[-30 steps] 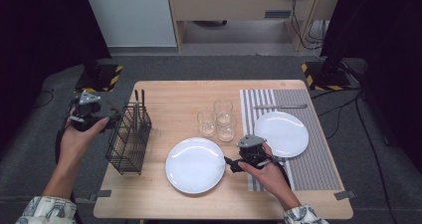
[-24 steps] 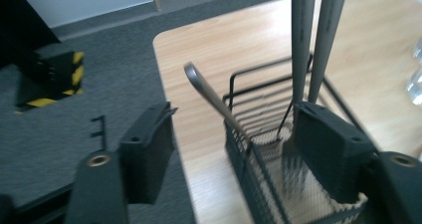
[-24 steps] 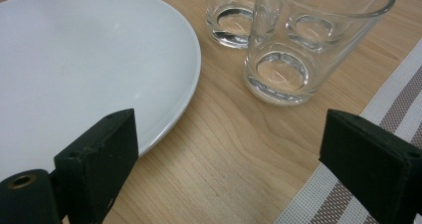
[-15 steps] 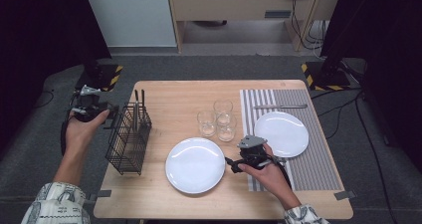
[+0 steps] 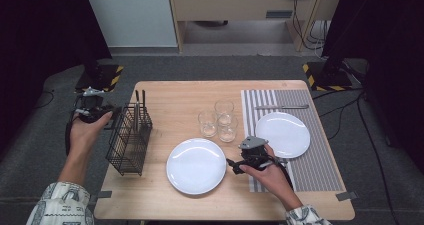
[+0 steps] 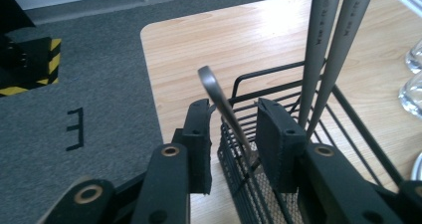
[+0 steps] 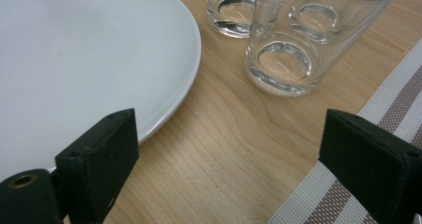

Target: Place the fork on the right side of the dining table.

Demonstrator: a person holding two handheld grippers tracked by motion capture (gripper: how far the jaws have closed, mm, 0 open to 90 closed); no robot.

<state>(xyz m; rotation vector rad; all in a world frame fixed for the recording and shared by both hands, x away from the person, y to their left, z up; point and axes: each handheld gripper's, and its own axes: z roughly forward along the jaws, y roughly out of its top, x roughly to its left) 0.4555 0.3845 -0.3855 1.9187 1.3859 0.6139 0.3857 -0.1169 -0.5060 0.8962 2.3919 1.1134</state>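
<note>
Two grippers: left gripper (image 5: 107, 116) held at the table's left edge, right gripper (image 5: 234, 166) low over the wood near the front
Writing: faint lettering runs down the two grey handles (image 6: 326, 50) standing in the basket, too small to read; a black mark like a squared "E" sits on the grey floor (image 6: 74, 129) beside the table
Left jaws: narrow gap, with a metal utensil handle (image 6: 221, 104) between the pads; I cannot tell whether the pads press it
Utensil handle: slim, grey, rounded at the top, tilted, its lower end down inside the basket's near corner
Basket (image 5: 129, 140): black wire, tall and narrow, at the table's left side
Right jaws: wide apart, holding nothing
Near plate (image 5: 196, 165): plain white, round, just beside the right gripper, its rim by the one jaw
Glasses (image 5: 219, 120): three clear tumblers clustered behind that plate
Mat (image 5: 325, 160): striped brown and white, bearing a second white plate (image 5: 282, 134) and a knife (image 5: 281, 106)
</note>
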